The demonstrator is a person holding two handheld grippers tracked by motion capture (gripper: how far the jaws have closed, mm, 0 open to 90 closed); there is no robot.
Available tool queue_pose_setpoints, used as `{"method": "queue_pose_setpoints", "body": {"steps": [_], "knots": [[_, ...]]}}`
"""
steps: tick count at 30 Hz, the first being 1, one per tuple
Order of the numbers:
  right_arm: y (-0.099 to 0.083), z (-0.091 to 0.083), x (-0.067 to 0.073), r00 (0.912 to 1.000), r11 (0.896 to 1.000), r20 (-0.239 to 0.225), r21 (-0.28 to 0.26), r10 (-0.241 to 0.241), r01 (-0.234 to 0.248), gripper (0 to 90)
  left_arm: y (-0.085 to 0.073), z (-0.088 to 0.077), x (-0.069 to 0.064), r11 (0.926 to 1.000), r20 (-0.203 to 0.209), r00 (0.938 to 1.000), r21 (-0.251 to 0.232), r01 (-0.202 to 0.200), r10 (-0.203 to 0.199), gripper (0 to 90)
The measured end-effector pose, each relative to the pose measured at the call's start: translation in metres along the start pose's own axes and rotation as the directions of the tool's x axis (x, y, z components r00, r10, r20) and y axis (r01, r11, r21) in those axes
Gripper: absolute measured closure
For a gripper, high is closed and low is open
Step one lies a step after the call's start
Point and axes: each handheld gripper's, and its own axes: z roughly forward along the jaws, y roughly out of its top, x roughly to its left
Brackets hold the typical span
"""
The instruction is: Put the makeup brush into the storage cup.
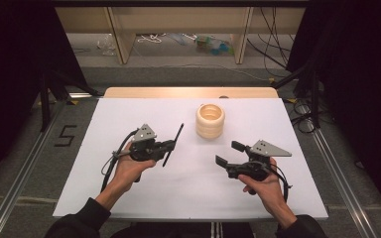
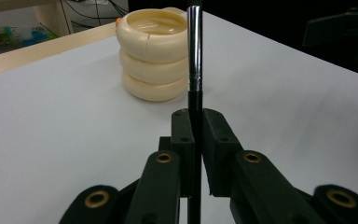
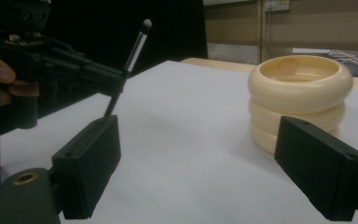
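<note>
Black jaws, left: the left gripper (image 1: 167, 146) is clenched on a thin brush (image 1: 173, 144), pads pressed against its dark handle from both sides
Brush: in the left gripper view the brush (image 2: 194, 51) rises straight up between the closed pads, black handle below, bright metal sleeve above; in the right gripper view its small grey tip (image 3: 146, 23) points up and away from the left gripper (image 3: 116, 84)
Brush position: held clear of the white table (image 1: 129, 198), slanting up toward the far side, left of the ring stack
Black jaws, right: the right gripper (image 1: 229, 153) stands released, its two pads wide apart with nothing between them; the right gripper view shows bare table between the pads
Hands: the person's left hand (image 1: 131, 168) and right hand (image 1: 264, 186) grip the handles from the near edge, dark sleeves at the bottom of the high view
Ring stack: three cream rings (image 1: 210, 121) piled upright at the far middle of the table, well apart from both grippers
Ring stack, close: the rings (image 2: 153, 53) sit beyond the brush in the left gripper view, and the rings (image 3: 299, 95) lie beyond the right pad in the right gripper view
</note>
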Motion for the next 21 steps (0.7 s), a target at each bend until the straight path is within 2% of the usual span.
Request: {"method": "queue_pose_setpoints", "body": {"steps": [1, 2, 3, 4, 5, 8, 9, 12, 13, 16, 17, 18, 19, 20, 21], "knots": [[0.001, 0.001, 0.001, 0.9999, 1.0, -0.012, 0.019, 0.004, -0.004, 15.5, 0.0, 0.001, -0.001, 1.0, 0.005, 1.0, -0.001, -0.001, 0.001, 83.6], [0.001, 0.004, 0.003, 0.9997, 1.0, -0.023, 0.005, 0.004, -0.004, 15.5, 0.0, 0.001, -0.003, 1.0, 0.006, 1.0, -0.001, -0.001, 0.001, 83.6], [0.003, 0.005, 0.005, 0.9997, 1.0, -0.025, 0.021, 0.001, 0.0, 15.5, -0.001, 0.002, -0.004, 1.0, 0.01, 0.9999, -0.005, 0.007, -0.007, 83.6], [0.003, 0.007, 0.006, 0.9994, 1.0, -0.035, 0.003, 0.0, 0.0, 15.6, -0.001, 0.003, -0.005, 1.0, 0.018, 0.9998, 0.0, 0.008, -0.008, 83.6], [0.004, 0.008, 0.008, 0.999, 1.0, -0.046, 0.007, 0.001, -0.001, 15.6, -0.001, 0.004, -0.007, 0.9999, 0.022, 0.9997, 0.0, 0.013, -0.013, 83.6], [0.006, 0.013, 0.01, 0.998, 1.0, -0.064, 0.012, 0.0, 0.001, 16.2, -0.003, 0.006, -0.011, 1.0, 0.026, 0.9996, -0.007, 0.006, -0.006, 83.6], [0.006, 0.014, 0.012, 0.9976, 1.0, -0.067, 0.024, 0.014, -0.012, 16.3, -0.003, 0.006, -0.011, 1.0, 0.026, 0.9996, -0.004, 0.004, -0.004, 83.6], [0.006, 0.02, 0.013, 0.9973, 1.0, -0.073, 0.015, 0.007, -0.006, 17.0, -0.003, 0.007, -0.014, 0.9998, 0.027, 0.9995, -0.012, 0.018, -0.018, 83.6], [0.007, 0.02, 0.014, 0.997, 0.999, -0.076, 0.031, 0.014, -0.012, 17.4, -0.003, 0.007, -0.015, 0.9998, 0.026, 0.9996, -0.012, 0.015, -0.014, 83.6], [0.007, 0.025, 0.015, 0.9969, 1.0, -0.078, 0.028, 0.012, -0.01, 18.8, -0.004, 0.008, -0.017, 0.9996, 0.026, 0.9994, -0.018, 0.023, -0.022, 83.6], [0.008, 0.026, 0.016, 0.9957, 0.999, -0.088, 0.029, 0.028, -0.025, 19.4, -0.004, 0.008, -0.017, 0.9996, 0.027, 0.9994, -0.019, 0.022, -0.022, 83.6], [0.007, 0.029, 0.016, 0.9958, 1.0, -0.087, 0.013, 0.027, -0.026, 20.0, -0.004, 0.008, -0.018, 0.9997, 0.03, 0.9994, -0.018, 0.018, -0.018, 83.6], [0.008, 0.029, 0.016, 0.9954, 0.999, -0.092, 0.028, 0.028, -0.026, 20.4, -0.004, 0.008, -0.019, 0.9995, 0.035, 0.9992, -0.02, 0.023, -0.022, 83.6], [0.007, 0.031, 0.017, 0.9943, 0.999, -0.099, 0.015, 0.039, -0.038, 20.7, -0.005, 0.009, -0.02, 0.9991, 0.032, 0.999, -0.025, 0.033, -0.032, 83.6], [0.008, 0.032, 0.016, 0.9952, 0.999, -0.092, 0.026, 0.032, -0.03, 21.1, -0.004, 0.009, -0.021, 0.9994, 0.032, 0.9992, -0.025, 0.026, -0.025, 83.6]]}}
